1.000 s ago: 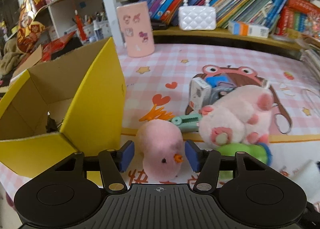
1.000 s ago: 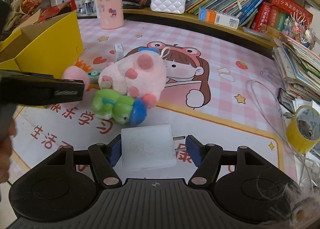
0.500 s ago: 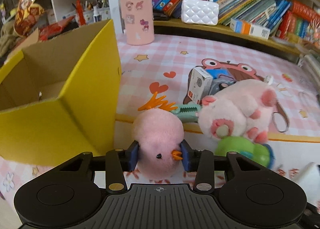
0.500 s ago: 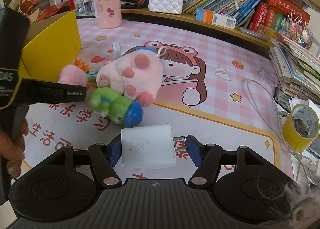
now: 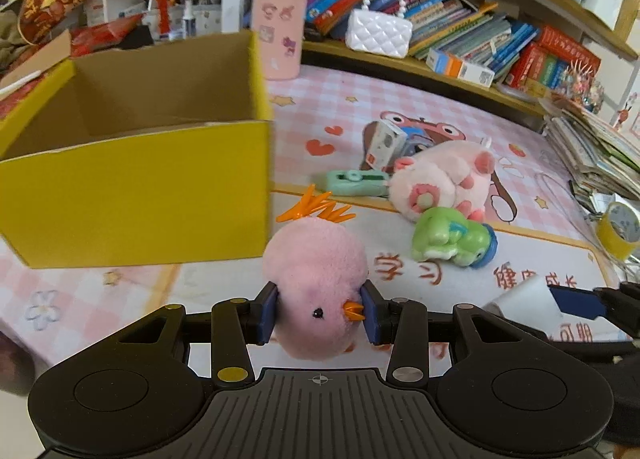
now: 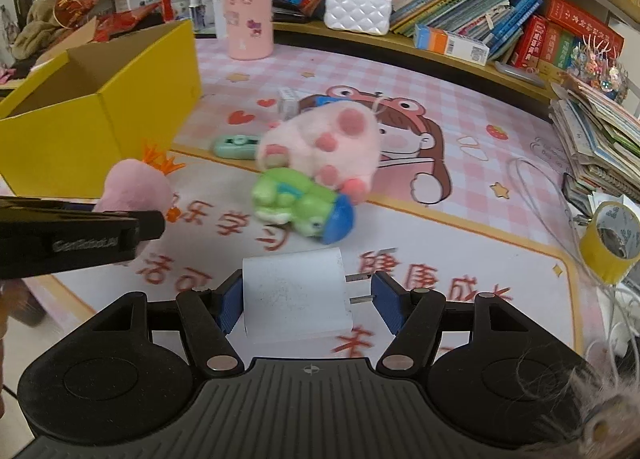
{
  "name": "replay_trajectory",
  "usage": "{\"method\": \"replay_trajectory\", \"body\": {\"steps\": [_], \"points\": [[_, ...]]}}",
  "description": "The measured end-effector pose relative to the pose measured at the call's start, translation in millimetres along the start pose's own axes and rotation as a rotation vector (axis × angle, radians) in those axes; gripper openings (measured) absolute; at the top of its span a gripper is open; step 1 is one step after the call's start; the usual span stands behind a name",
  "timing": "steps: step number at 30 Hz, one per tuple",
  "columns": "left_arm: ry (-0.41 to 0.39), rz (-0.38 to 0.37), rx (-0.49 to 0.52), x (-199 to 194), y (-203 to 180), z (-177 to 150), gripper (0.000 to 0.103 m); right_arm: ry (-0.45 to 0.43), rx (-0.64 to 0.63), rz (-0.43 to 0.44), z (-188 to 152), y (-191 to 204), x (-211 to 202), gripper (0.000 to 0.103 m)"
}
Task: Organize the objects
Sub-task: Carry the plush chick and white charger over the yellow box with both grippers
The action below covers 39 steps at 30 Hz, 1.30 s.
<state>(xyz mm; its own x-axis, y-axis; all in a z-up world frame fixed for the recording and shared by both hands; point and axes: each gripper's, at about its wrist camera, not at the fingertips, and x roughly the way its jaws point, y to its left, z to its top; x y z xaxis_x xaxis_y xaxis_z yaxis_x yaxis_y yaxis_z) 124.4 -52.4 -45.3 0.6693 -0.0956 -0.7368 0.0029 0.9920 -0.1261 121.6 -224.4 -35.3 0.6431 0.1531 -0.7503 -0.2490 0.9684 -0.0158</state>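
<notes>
Two grippers: chick [image 5: 316, 279] now clenched and lifted by left gripper [image 5: 319, 313] beside box [image 5: 140, 195]; charger [image 6: 296, 295] is straddled, ungripped, by right gripper [image 6: 306, 299].

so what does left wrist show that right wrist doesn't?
Only left wrist: the left tool shut on the pink chick plush, its eye and beak visible, and the yellow box front-on with its interior.

Only right wrist: the right tool astride the white charger, prongs toward its right finger, a gap remaining there.

Both: green frog toy, pink pig plush, mint green item, yellow tape roll.
</notes>
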Motion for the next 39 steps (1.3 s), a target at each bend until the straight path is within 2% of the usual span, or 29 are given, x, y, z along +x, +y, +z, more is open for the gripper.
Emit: {"method": "replay_trajectory", "body": {"steps": [5, 13, 20, 32, 39], "points": [[-0.023, 0.025, -0.029, -25.5, 36.3, -9.2, 0.04, 0.011, -0.003, 0.023, -3.3, 34.4, -6.7, 0.063], [-0.037, 0.057, -0.07, -57.2, 89.9, -26.2, 0.04, -0.005, -0.079, 0.073, -10.3, 102.3, -18.4, 0.064], [-0.056, 0.064, -0.065, -75.6, 119.7, -36.2, 0.04, -0.02, -0.094, 0.085, -17.5, 143.4, -27.3, 0.064], [-0.11, 0.08, -0.016, -109.3, 164.5, -51.6, 0.04, -0.06, -0.073, 0.099, -21.7, 195.3, -39.0, 0.064], [-0.146, 0.068, -0.005, -122.3, 176.9, -51.4, 0.04, -0.085, -0.034, 0.104, -12.2, 209.7, -43.9, 0.064]]}}
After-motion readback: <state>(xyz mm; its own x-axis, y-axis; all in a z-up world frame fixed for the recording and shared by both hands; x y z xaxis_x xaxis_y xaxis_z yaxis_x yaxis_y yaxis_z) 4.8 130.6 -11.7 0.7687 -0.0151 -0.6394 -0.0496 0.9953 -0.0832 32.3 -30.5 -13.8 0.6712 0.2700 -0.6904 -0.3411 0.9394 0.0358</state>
